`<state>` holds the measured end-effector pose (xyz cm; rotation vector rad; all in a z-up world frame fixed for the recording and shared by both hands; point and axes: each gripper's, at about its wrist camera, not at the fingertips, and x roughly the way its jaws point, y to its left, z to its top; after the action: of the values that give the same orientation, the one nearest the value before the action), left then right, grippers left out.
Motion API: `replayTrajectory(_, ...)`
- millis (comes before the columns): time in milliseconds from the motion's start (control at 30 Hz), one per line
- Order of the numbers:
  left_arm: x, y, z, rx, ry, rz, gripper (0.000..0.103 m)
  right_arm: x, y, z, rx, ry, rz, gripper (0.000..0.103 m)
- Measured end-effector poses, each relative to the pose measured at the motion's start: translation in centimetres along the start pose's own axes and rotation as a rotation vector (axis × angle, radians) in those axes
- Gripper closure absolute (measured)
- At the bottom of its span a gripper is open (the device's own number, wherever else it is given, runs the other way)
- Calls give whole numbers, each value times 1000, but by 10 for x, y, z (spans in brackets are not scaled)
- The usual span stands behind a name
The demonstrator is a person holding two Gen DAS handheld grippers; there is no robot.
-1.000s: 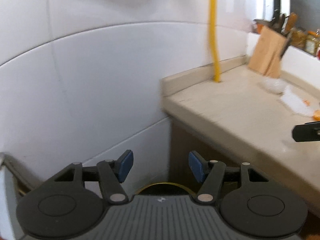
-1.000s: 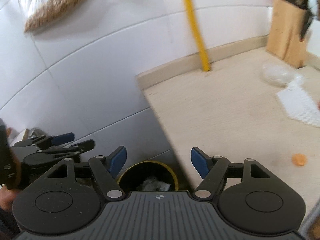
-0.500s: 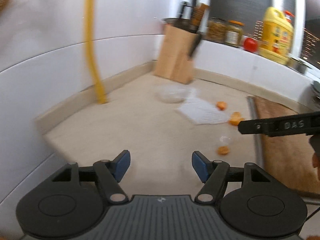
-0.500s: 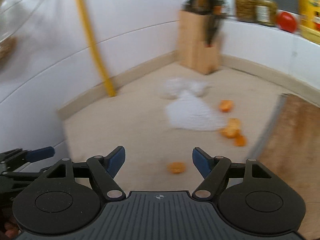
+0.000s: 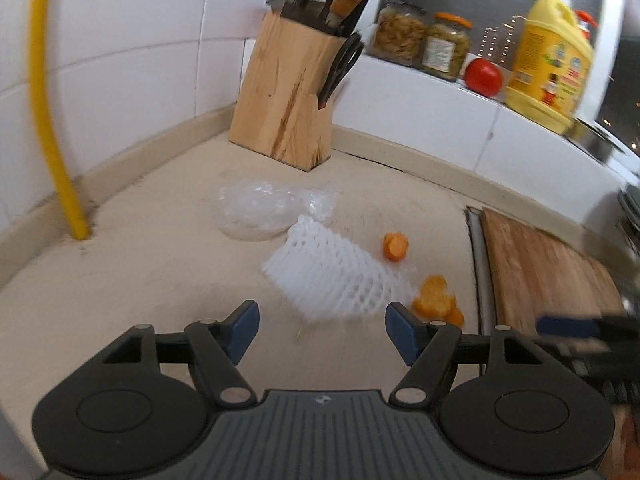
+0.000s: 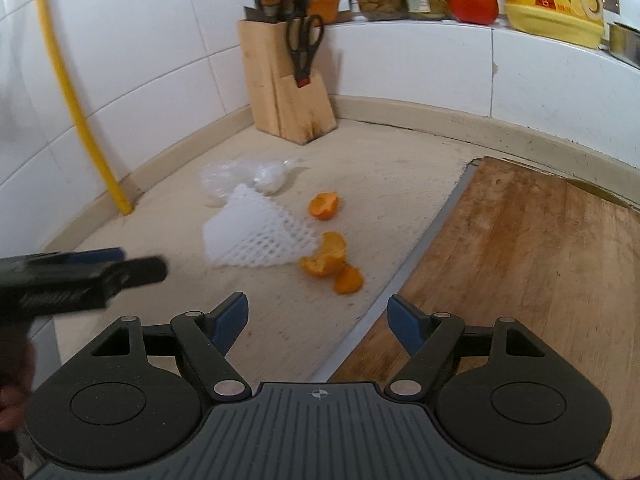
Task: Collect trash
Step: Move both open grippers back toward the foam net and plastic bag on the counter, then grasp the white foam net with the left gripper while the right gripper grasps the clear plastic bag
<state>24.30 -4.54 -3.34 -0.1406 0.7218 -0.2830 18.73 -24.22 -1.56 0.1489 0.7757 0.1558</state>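
Observation:
Trash lies on the beige countertop: a white foam fruit net, a crumpled clear plastic bag behind it, and orange peel pieces, one more further back. My left gripper is open just short of the net's near edge, holding nothing. My right gripper hovers over the counter beside the cutting board; its jaws are opening with nothing between them. Each gripper shows blurred at the edge of the other's view.
A wooden knife block with scissors stands in the back corner. A wooden cutting board covers the right side. A yellow pipe runs up the left wall. Jars, a tomato and a yellow bottle sit on the ledge.
Both views swung right, from the tiled wall and the bin below the counter's left end onto the countertop. The trash now lies closer ahead of both grippers, and the bin has left view.

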Motion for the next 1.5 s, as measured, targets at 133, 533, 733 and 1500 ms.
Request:
replayTrajectory(133,41,-6,17,-61,40,4,39,4,-12,4,13,0,7,20)
replayTrajectory(533,90,-26,20,10,61,142,47,24,-41,20,52,-8,49,19)
replayTrajectory(733,61,-4,10,-1,79,126,86,23,-36,17,34,-15,48,19)
replayTrajectory(1500,90,-21,22,-63,81,231,60,28,-48,19,68,-14,49,18)
